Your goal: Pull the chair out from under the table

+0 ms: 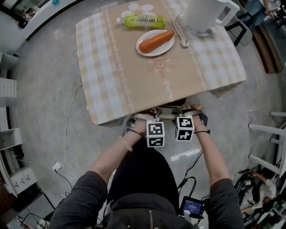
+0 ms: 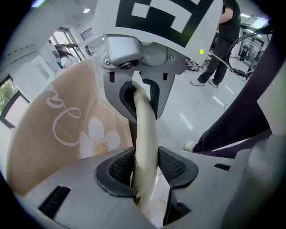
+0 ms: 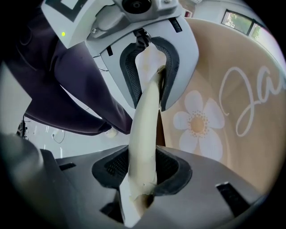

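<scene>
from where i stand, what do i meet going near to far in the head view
left gripper and right gripper, both gripping the chair rail → tablecloth → plate with carrot → green bottle; kettle and plug overlap those, so left out

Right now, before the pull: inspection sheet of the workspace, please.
Surface: table, covered by a checked cloth.
Job's things: chair back rail shows at the table's near edge; the rest is hidden underneath.
Clutter: bottle, carrot on a plate, kettle, all at the far end.
Grippers: left gripper and right gripper are each closed on the chair back rail, side by side.
Cables: kettle cord on the cloth; white cable on the floor at left; black cables at lower right.
Surroundings: white shelves left, white rack right.
</scene>
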{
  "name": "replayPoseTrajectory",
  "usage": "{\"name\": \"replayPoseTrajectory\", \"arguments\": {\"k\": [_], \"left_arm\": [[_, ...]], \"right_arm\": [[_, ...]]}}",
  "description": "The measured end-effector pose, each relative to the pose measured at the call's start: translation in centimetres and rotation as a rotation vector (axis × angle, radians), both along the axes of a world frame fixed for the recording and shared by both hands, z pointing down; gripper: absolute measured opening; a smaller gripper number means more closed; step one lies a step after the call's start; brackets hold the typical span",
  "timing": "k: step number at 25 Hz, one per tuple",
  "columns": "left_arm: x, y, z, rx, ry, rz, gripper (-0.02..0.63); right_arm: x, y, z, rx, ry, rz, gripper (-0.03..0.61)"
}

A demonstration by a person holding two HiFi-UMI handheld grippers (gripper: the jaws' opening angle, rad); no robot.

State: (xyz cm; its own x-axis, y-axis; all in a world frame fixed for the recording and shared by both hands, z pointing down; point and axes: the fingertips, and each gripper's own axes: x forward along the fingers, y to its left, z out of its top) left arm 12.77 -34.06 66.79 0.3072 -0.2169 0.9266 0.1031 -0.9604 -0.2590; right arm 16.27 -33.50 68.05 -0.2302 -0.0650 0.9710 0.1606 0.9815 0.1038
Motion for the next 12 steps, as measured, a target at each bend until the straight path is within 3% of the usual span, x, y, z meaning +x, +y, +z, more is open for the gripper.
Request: {"name": "replayPoseTrajectory", "arguments": {"k": [12], "left_arm": [[-0.05, 0.32, 0.00, 0.009, -0.026, 0.028, 0.163]], "right_arm": [[0.02, 0.20, 0.02, 0.014, 0.031, -0.008, 0.138]]}}
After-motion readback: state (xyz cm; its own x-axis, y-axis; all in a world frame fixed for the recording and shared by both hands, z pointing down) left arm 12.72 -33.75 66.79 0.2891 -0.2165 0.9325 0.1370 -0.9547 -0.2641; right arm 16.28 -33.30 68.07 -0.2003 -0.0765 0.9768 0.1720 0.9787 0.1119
